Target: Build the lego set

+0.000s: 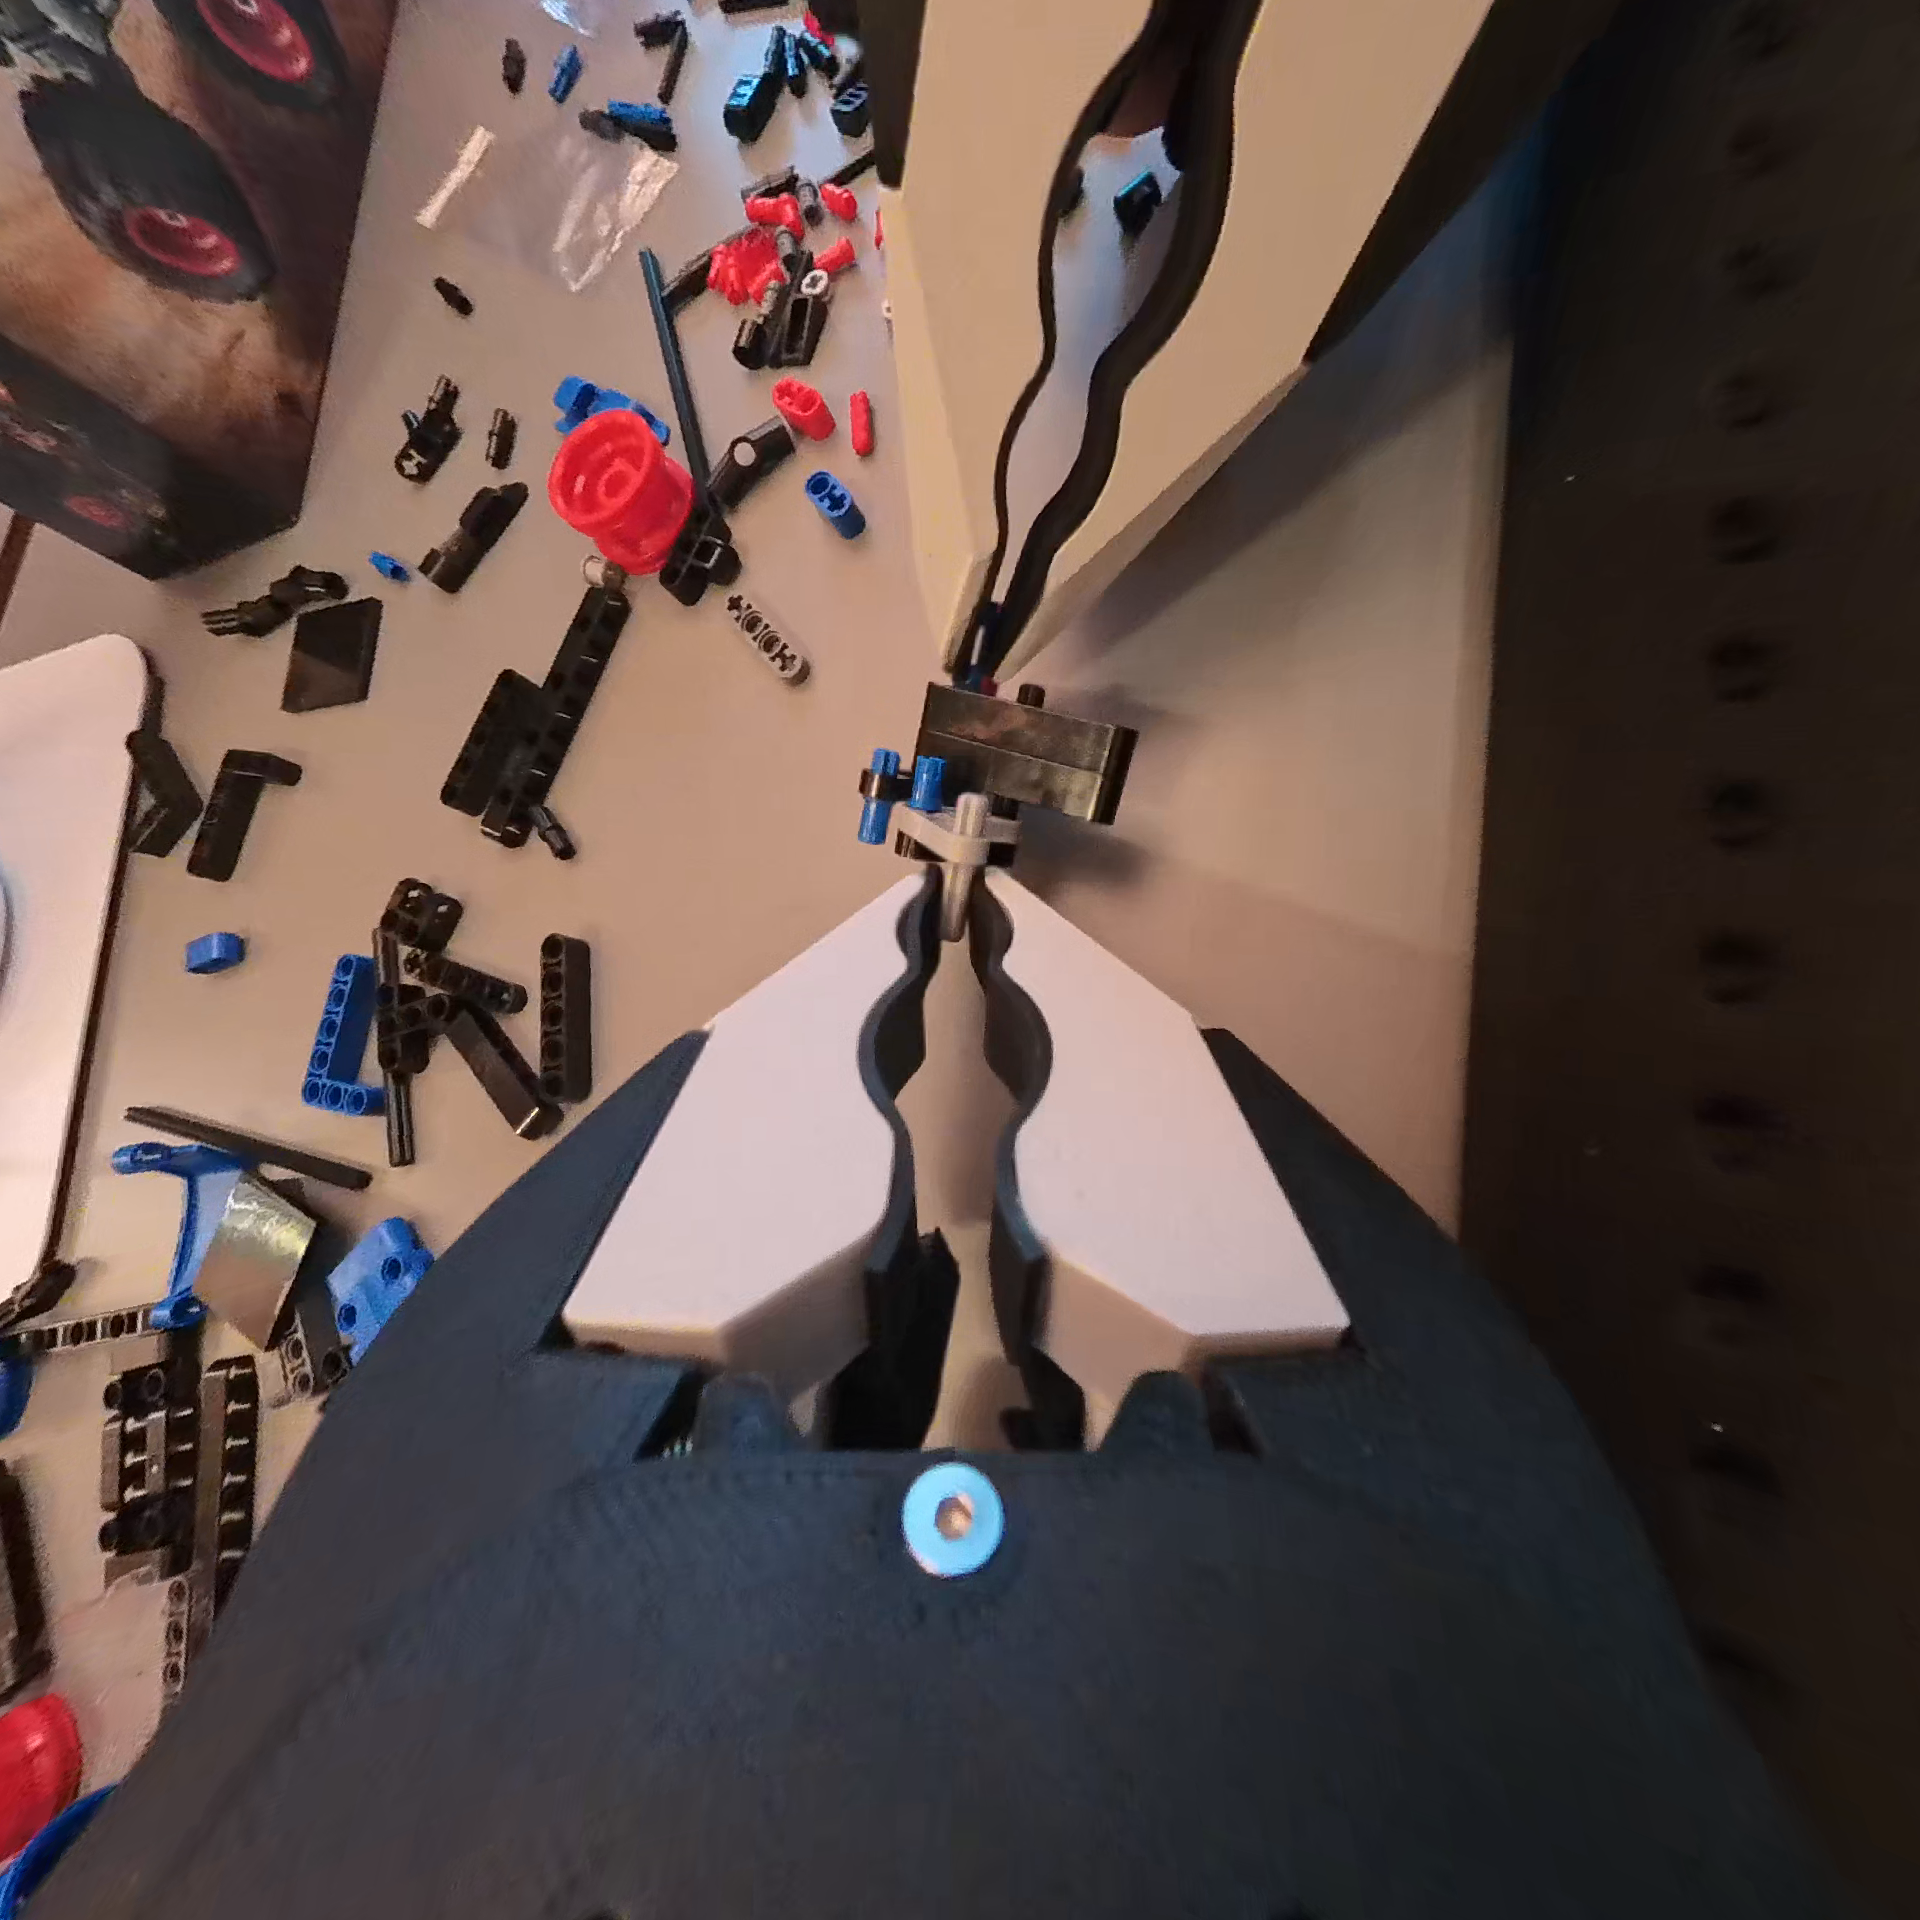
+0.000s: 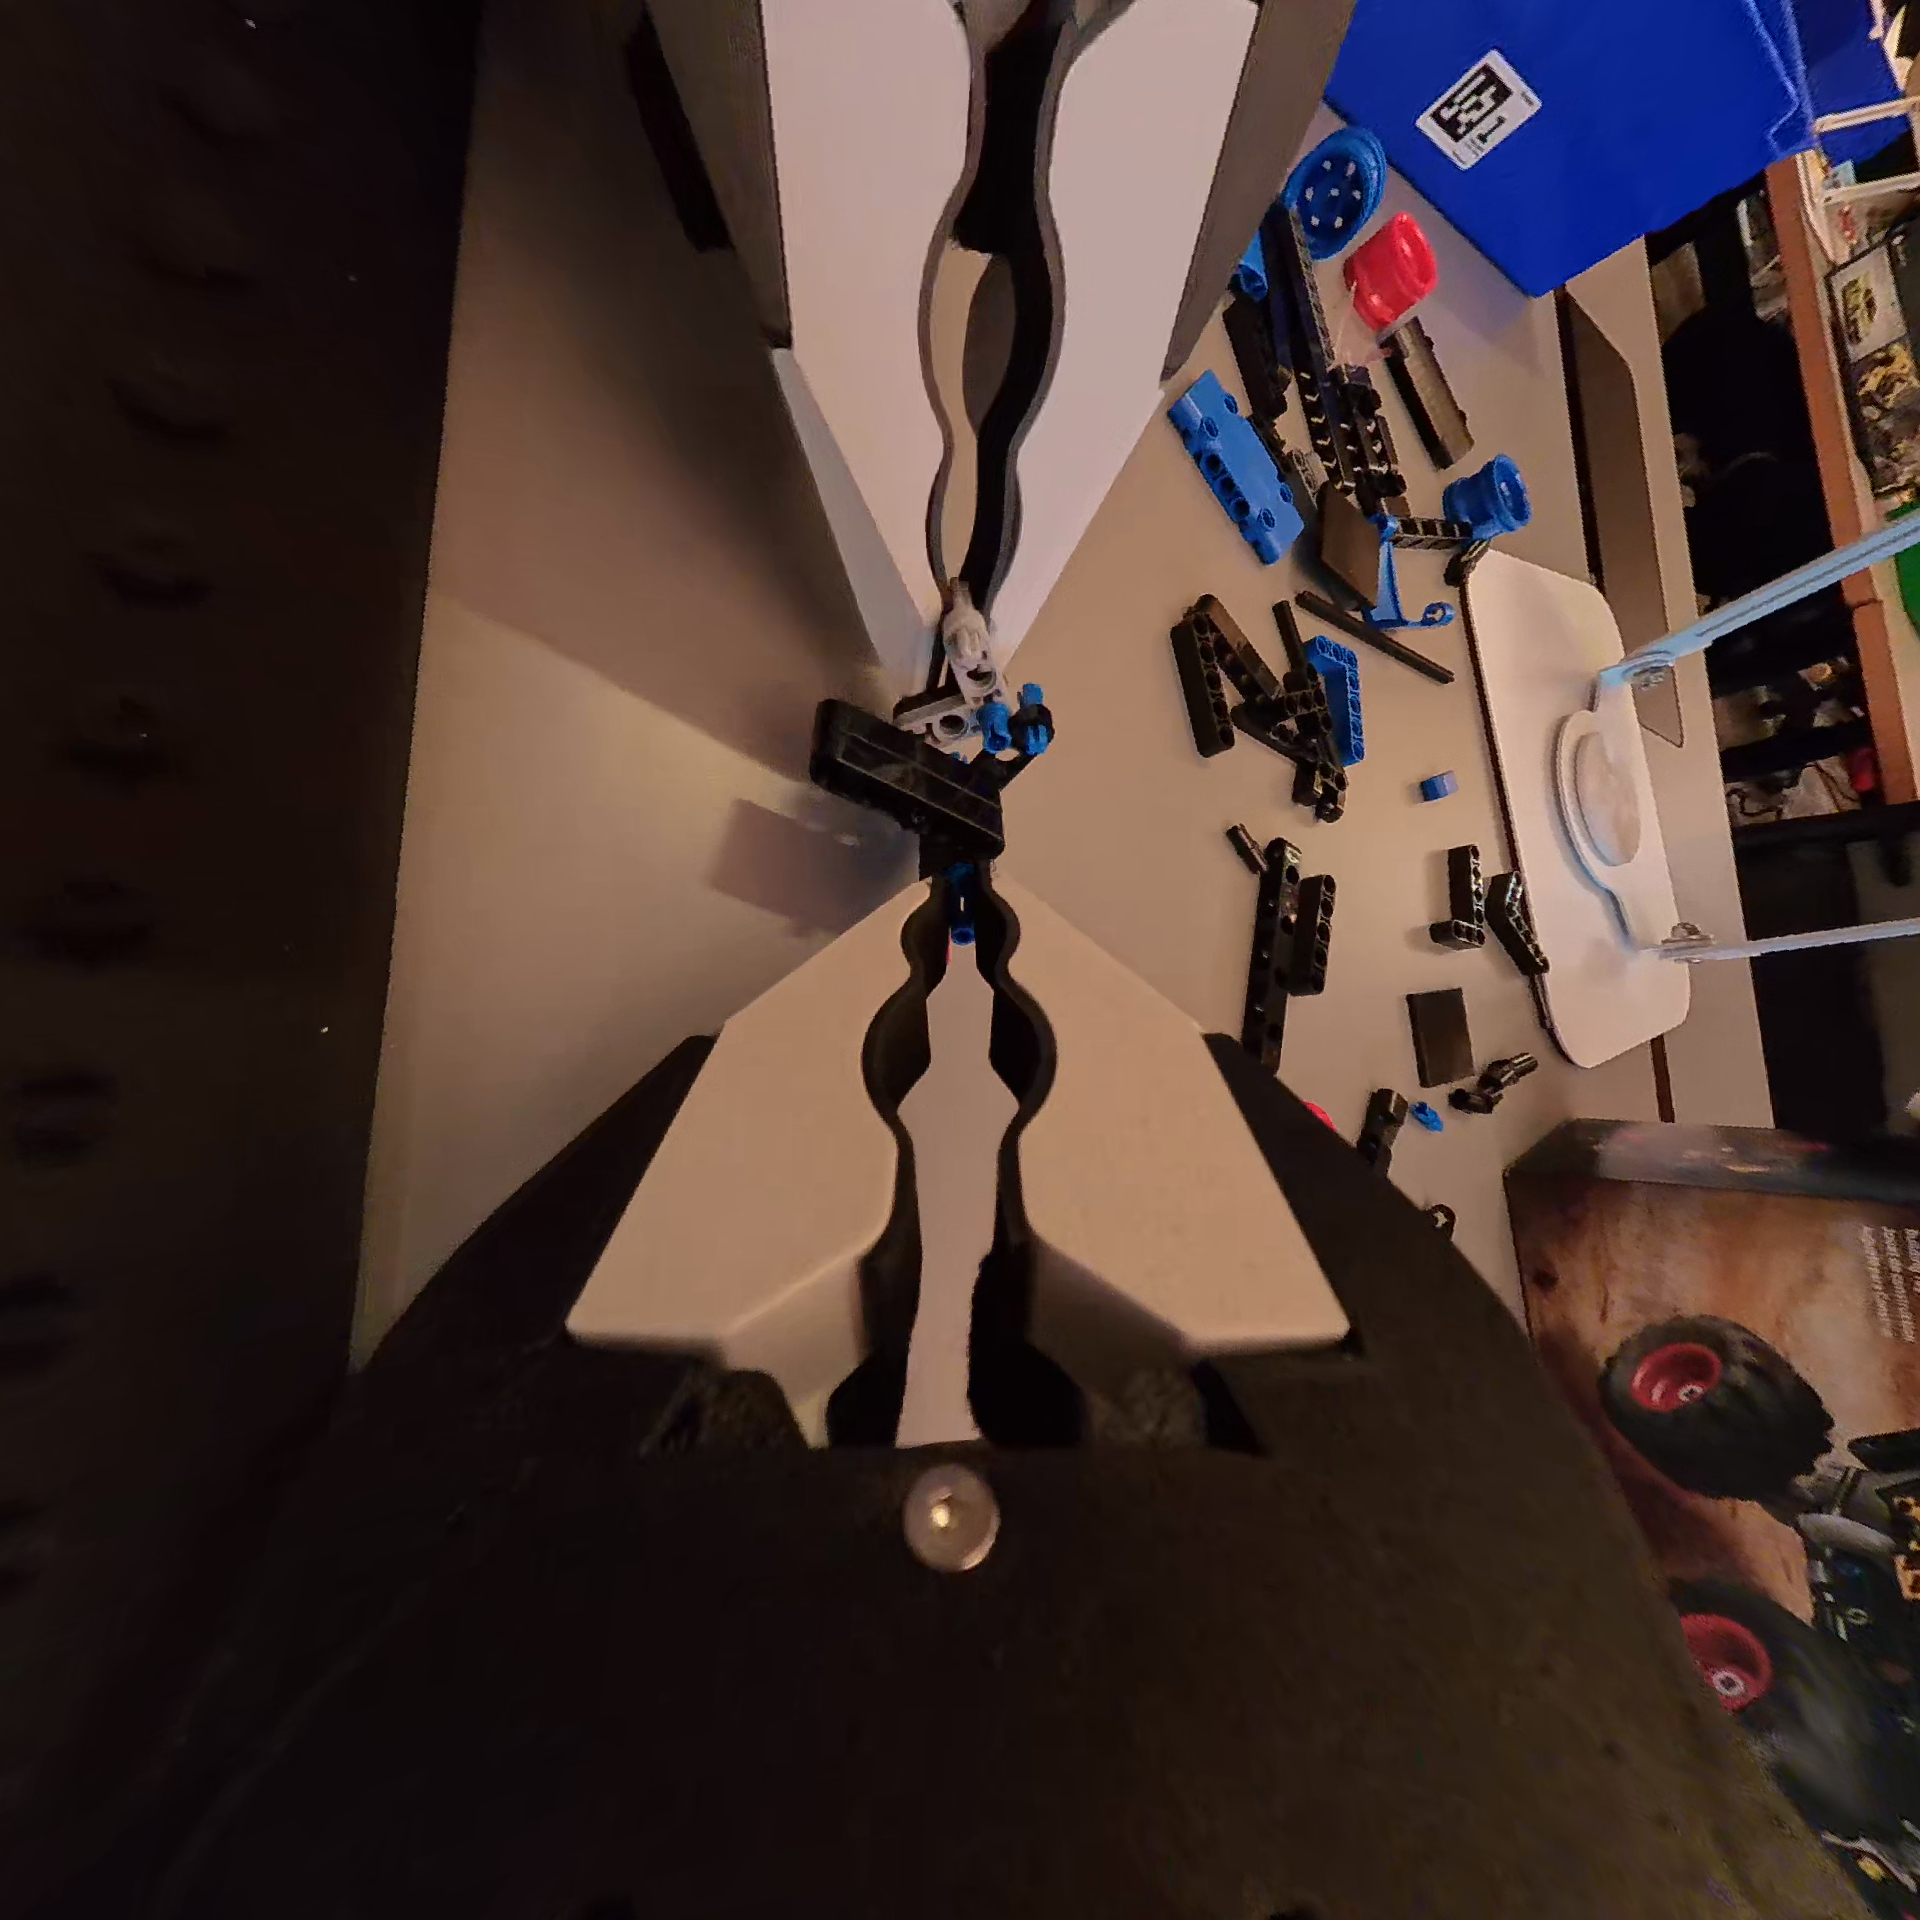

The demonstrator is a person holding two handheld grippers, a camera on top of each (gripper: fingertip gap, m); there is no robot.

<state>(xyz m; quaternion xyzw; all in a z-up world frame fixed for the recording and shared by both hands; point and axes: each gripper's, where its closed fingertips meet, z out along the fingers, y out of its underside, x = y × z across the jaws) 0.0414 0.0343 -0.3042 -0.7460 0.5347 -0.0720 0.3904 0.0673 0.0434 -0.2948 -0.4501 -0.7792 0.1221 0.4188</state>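
The left gripper (image 1: 956, 894) is showing a dark navy, coarsely textured printed body, broad at the base and tapering forward. Two pale, wedge-shaped fingers (image 1: 790, 1143) are sitting in it, each edged inside with a wavy black pad — scalloped like a row of soft bumps. A round silver washer with a screw is sitting at the centre of the body. The right gripper (image 2: 961, 904) is looking the same — black-looking body, pale fingers (image 2: 1122, 1143), wavy pads, one silver screw.

table (image 1: 665, 810): pale, bordered by a dark edge | blue bin (image 2: 1621, 125): seen at the far corner, white tag attached | white board (image 2: 1558, 727): laid flat on the table | shelves (image 2: 1860, 312): glimpsed behind
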